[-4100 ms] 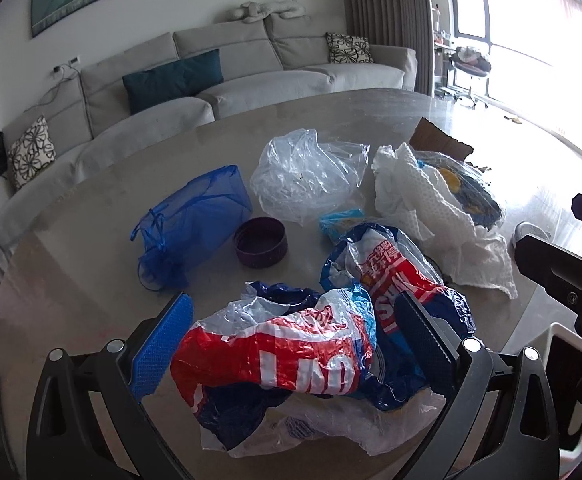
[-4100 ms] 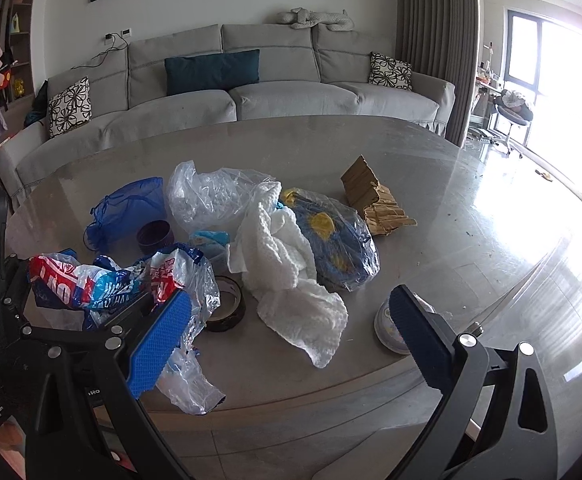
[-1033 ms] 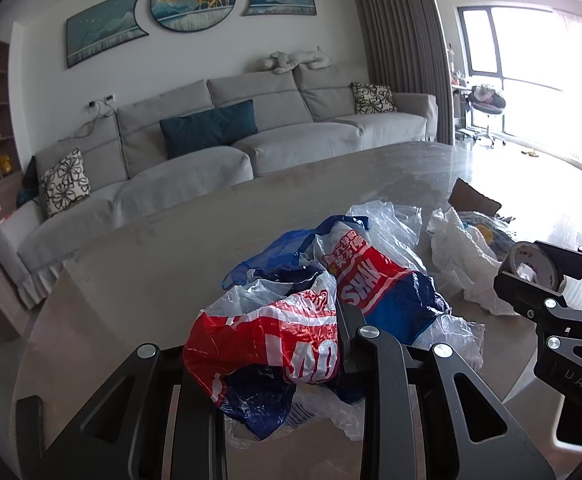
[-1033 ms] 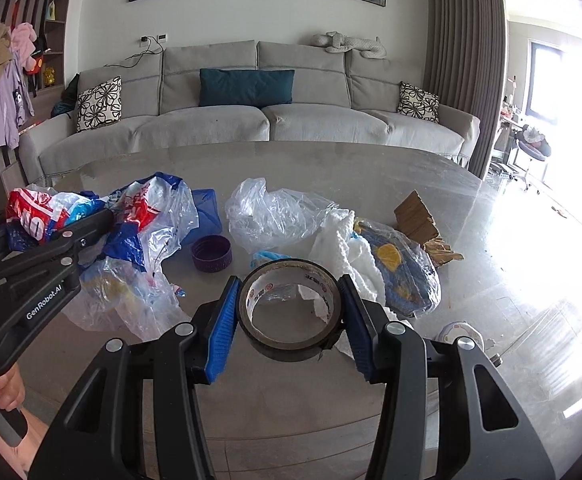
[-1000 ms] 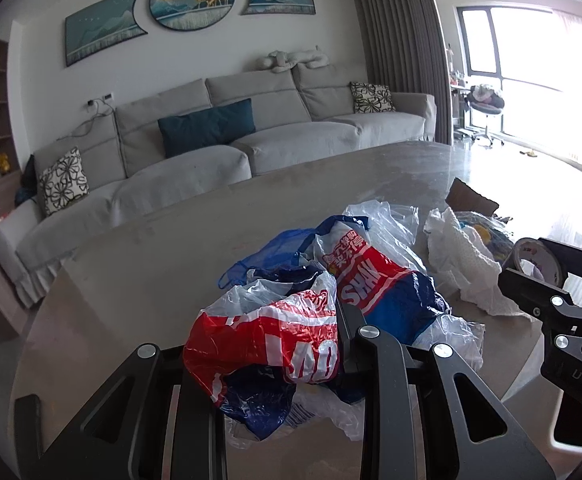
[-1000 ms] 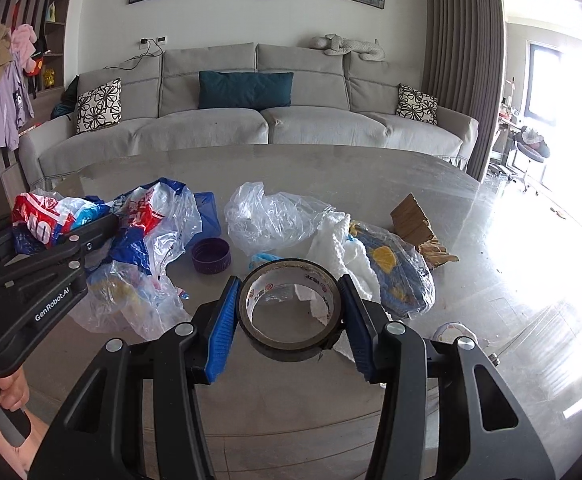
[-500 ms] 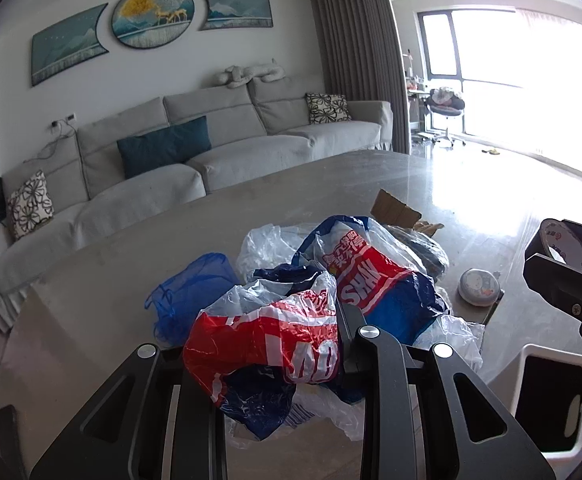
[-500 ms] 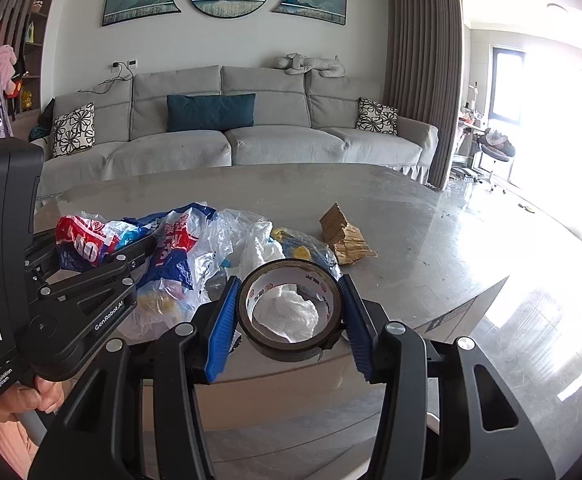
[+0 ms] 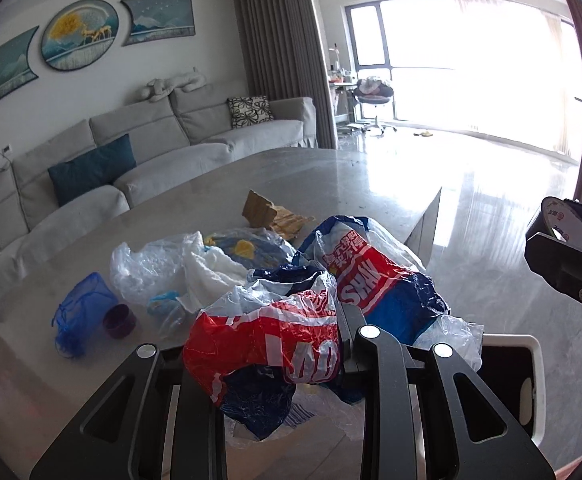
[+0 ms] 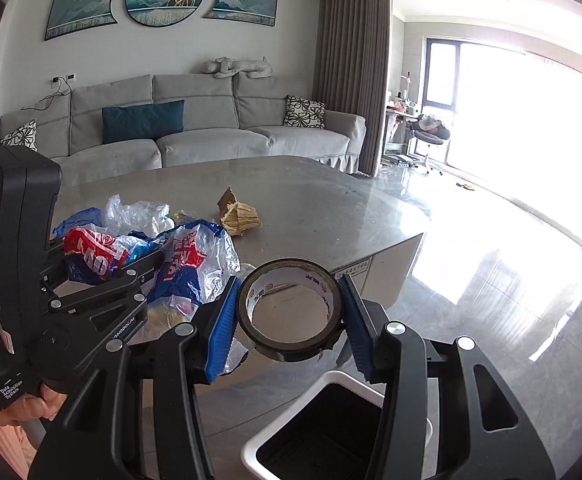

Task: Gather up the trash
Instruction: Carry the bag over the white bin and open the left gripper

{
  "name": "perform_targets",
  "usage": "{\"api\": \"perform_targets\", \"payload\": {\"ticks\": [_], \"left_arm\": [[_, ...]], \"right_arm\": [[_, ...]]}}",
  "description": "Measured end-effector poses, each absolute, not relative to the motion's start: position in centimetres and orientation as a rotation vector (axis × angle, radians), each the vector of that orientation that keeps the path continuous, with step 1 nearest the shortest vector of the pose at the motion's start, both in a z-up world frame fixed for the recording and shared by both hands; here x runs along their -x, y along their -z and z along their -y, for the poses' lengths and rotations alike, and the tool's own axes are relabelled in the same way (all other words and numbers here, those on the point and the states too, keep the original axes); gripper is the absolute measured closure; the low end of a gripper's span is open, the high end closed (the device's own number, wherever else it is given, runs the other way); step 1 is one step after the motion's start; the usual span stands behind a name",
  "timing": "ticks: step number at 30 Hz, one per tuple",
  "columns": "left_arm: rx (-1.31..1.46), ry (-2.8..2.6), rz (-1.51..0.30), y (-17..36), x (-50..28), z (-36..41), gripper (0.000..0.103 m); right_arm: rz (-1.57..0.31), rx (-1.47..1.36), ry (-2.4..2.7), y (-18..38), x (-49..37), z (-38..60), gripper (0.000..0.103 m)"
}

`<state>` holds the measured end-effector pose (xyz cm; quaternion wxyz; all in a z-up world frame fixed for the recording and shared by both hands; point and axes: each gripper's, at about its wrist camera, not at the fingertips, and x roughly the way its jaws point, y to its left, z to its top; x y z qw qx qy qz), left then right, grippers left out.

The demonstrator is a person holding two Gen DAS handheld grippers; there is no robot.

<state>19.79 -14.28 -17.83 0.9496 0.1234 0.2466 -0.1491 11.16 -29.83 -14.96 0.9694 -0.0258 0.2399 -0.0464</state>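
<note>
We cannot see the left tool's (image 9: 341, 344) pads: the crumpled red, white and blue plastic bag (image 9: 275, 340) covers them at lower centre. The bag's own underside is lost behind the tool's black frame. The white bin (image 10: 331, 432) is cut off by the bottom edge of the right wrist view and half masked by the right tool (image 10: 289, 316). The print inside the tape roll (image 10: 291, 308) is too small for us to read. The window area at upper right is washed out by glare.
</note>
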Motion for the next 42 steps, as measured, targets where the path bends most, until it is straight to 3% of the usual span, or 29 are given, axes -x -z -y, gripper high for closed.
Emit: {"api": "perform_targets", "payload": {"ticks": [14, 23, 42], "left_arm": [[-0.307, 0.572, -0.565, 21.5, -16.5, 23.4, 0.075], [-0.387, 0.661, -0.715, 27.2, -16.2, 28.0, 0.075], [-0.416, 0.749, -0.830, 33.1, -17.4, 30.9, 0.072]], "right_arm": [[-0.557, -0.010, 0.201, 19.0, -8.4, 36.6, 0.053], [-0.647, -0.031, 0.268, 22.6, -8.7, 39.9, 0.053], [-0.737, -0.064, 0.184, 28.5, -9.8, 43.0, 0.053]]}}
